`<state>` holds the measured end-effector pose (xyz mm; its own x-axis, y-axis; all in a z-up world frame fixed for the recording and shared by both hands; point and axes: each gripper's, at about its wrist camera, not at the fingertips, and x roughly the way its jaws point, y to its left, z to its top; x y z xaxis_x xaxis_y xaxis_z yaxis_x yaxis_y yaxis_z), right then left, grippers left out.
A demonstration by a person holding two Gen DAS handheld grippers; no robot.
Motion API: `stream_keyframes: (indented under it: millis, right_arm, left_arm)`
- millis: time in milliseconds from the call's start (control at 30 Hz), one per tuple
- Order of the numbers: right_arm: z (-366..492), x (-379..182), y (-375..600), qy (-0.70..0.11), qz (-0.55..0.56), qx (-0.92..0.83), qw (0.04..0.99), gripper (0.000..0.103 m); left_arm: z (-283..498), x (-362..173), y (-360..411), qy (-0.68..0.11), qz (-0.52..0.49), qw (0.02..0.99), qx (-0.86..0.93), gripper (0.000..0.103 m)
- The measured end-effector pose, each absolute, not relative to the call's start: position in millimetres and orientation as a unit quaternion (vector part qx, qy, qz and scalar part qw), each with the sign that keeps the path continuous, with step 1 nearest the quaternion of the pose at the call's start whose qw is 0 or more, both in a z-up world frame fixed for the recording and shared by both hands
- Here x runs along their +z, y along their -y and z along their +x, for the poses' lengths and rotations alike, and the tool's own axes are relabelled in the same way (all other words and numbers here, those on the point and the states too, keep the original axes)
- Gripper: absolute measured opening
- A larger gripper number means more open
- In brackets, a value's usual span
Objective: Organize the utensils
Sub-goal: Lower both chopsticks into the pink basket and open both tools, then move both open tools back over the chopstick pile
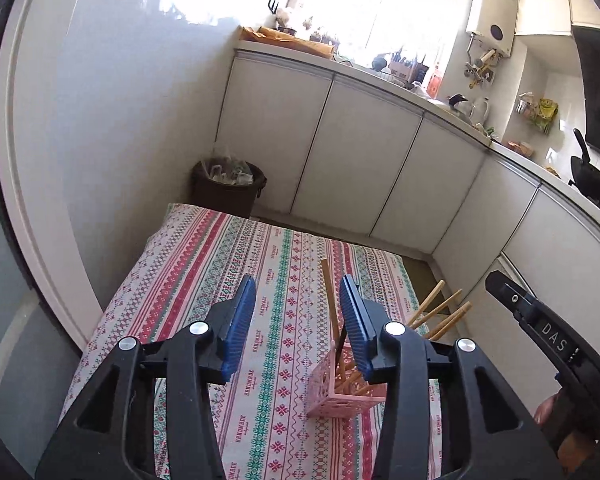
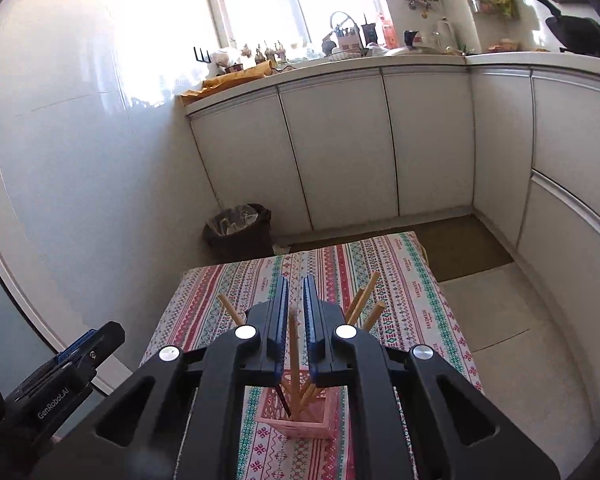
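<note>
Kitchen cabinets (image 2: 340, 140) back a cloth-covered desk (image 1: 188, 288) where both hand-held grippers, left (image 1: 298, 300) released and right (image 2: 294, 300) slightly parted, hover empty over chopsticks (image 2: 296, 360) in a pink basket (image 2: 300, 420).

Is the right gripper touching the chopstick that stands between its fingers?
Cannot tell. In the right wrist view the chopstick stands in the narrow slot of the right gripper, with its lower end in the pink basket; no clear gap or contact shows.
</note>
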<state>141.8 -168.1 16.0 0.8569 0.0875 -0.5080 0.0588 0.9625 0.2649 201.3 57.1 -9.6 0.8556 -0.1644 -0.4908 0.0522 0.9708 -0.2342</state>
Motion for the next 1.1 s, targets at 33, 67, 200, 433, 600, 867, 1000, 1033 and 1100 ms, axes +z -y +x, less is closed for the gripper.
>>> stream_keyframes:
  millis: [33, 67, 200, 433, 600, 867, 1000, 1033, 1100]
  right_arm:
    - [140.4, 17.3, 168.0, -0.268, 0.133, 0.004, 0.954, 0.019]
    - [136.9, 18.6, 168.4, -0.267, 0.131, 0.002, 0.955, 0.03]
    - [123.6, 24.4, 171.3, -0.263, 0.13, -0.003, 0.956, 0.037]
    - [101.3, 23.9, 177.5, -0.273, 0.13, -0.009, 0.953, 0.04]
    - [86.9, 22.4, 178.9, -0.278, 0.126, -0.021, 0.952, 0.049]
    - [60.3, 20.0, 192.3, -0.267, 0.141, -0.065, 0.951, 0.08]
    - [47.5, 19.3, 204.2, -0.263, 0.161, -0.081, 0.948, 0.093]
    - [43.3, 19.1, 207.4, -0.262, 0.164, -0.084, 0.948, 0.094]
    - [36.7, 18.2, 211.8, -0.264, 0.166, -0.088, 0.946, 0.096]
  left_arm:
    - [200.3, -9.3, -56.7, -0.261, -0.102, 0.959, -0.052, 0.041]
    - [198.4, -8.7, -56.0, -0.26, -0.099, 0.959, -0.049, 0.044]
    - [189.7, -4.7, -56.1, -0.254, -0.094, 0.962, -0.047, 0.051]
    - [174.7, 4.1, -52.6, -0.246, -0.083, 0.965, -0.05, 0.058]
    - [160.3, 10.7, -49.2, -0.237, -0.077, 0.967, -0.052, 0.071]
    - [138.9, 17.5, -43.2, -0.228, -0.066, 0.97, -0.054, 0.093]
    - [132.8, 15.1, -39.4, -0.239, -0.06, 0.967, -0.058, 0.096]
    - [131.5, 13.1, -38.2, -0.244, -0.057, 0.966, -0.06, 0.096]
    - [129.8, 8.8, -36.3, -0.255, -0.054, 0.963, -0.065, 0.096]
